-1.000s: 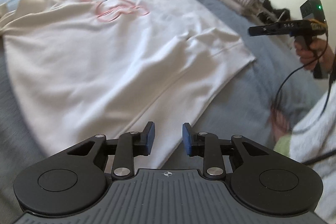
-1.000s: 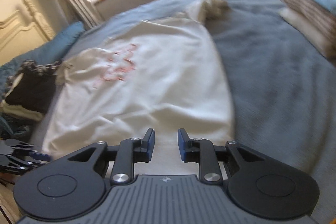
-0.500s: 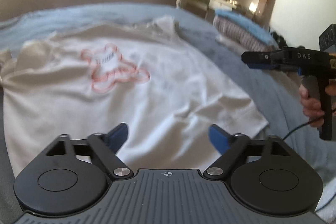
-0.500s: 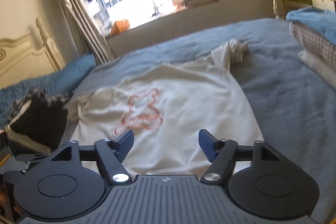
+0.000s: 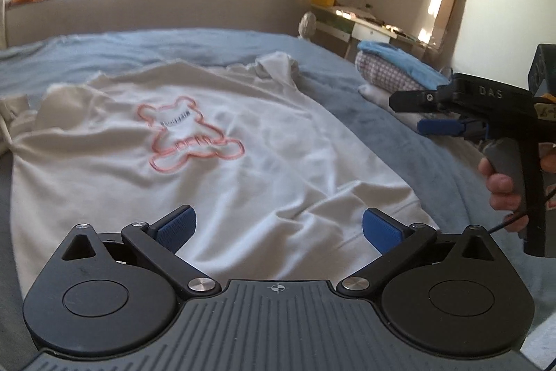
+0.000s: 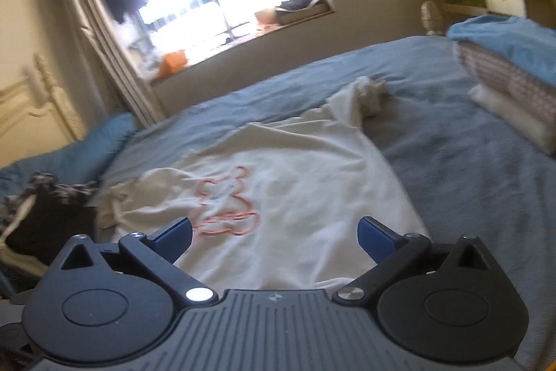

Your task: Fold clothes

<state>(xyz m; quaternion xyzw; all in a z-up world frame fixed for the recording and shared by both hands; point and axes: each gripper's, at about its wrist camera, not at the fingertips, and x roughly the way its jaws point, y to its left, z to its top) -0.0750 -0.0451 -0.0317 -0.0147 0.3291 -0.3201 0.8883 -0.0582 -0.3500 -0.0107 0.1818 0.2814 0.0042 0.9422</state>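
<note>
White cotton shirt (image 5: pixel 243 141) lies spread on the blue bedspread (image 5: pixel 399 134), pink bear upward; I've let its hem go, left gripper (image 5: pixel 277 226) and right gripper (image 6: pixel 274 237) opening wide, empty; folding comes next, I judge.

White T-shirt (image 5: pixel 243 169) with pink bear outline lies spread, rumpled, on bed.

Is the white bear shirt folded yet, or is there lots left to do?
Done: a stack of folded clothes sits at the edge of the blue bed. In hand: nothing. The left gripper and right gripper are both opening, with no cloth between their blue fingers. Left: the white T-shirt with the pink bear outline lies spread out, wrinkled at its near hem, and shows no fold yet.
</note>
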